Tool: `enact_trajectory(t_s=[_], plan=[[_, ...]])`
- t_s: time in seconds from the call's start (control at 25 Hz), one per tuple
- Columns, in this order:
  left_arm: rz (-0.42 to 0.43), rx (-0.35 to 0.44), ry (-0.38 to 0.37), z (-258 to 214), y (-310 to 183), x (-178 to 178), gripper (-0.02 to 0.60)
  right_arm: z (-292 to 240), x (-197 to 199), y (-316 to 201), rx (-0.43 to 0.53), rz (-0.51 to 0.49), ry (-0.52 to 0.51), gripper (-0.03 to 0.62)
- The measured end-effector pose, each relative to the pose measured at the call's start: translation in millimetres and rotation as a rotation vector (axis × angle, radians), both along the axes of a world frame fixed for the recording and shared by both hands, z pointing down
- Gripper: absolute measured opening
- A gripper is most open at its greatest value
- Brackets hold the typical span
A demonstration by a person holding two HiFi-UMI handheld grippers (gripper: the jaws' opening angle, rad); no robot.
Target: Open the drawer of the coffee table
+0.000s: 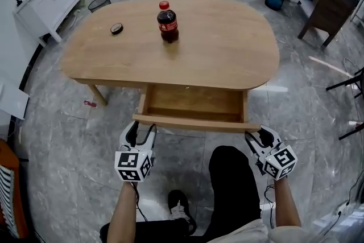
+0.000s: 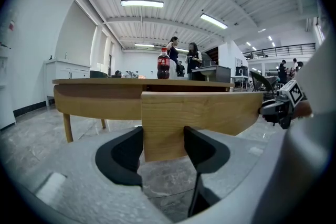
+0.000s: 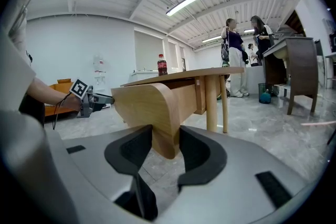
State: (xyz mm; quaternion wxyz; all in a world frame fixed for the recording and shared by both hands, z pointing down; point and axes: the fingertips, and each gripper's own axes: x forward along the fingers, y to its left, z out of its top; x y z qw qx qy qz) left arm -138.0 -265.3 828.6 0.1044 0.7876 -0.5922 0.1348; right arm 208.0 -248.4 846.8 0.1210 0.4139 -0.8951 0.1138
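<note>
While open toward the person (image 1: 233, 179), drawer (image 1: 193, 122) crosswise

Red-capped plastic cola bottle (image 1: 167, 23) on oval wooden coffee table (image 1: 227, 54); small round black disc (image 1: 116, 28) at bottle's 9 o'clock; open wooden drawer (image 1: 193, 102) at table's 6 o'clock.

The open drawer (image 1: 193, 102) is jutting out from the worktop (image 1: 227, 60), its inside lying clear from above. The left tool (image 1: 140, 131) and right tool (image 1: 254, 136) are clamping its front's ends. The person's knee (image 1: 230, 171) is crowding the floor just before it, and a bottle (image 1: 168, 23) is standing mid-worktop.
</note>
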Motion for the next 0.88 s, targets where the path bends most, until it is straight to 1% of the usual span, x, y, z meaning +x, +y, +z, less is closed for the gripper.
enact_trajectory(t_s=[0.32,0.6,0.88], plan=[[0.006,-0.028,-0.007,4,11,-3,0.236,4,-4,14,-0.031,-0.009,-0.005,0.173],[-0.007,-0.011,-0.001,0,14,-6,0.236,2,-6,17,-0.034,-0.008,-0.006,0.173],[-0.001,-0.023,-0.005,7,24,-5,0.236,8,-7,28,-0.056,-0.008,0.000,0.175]])
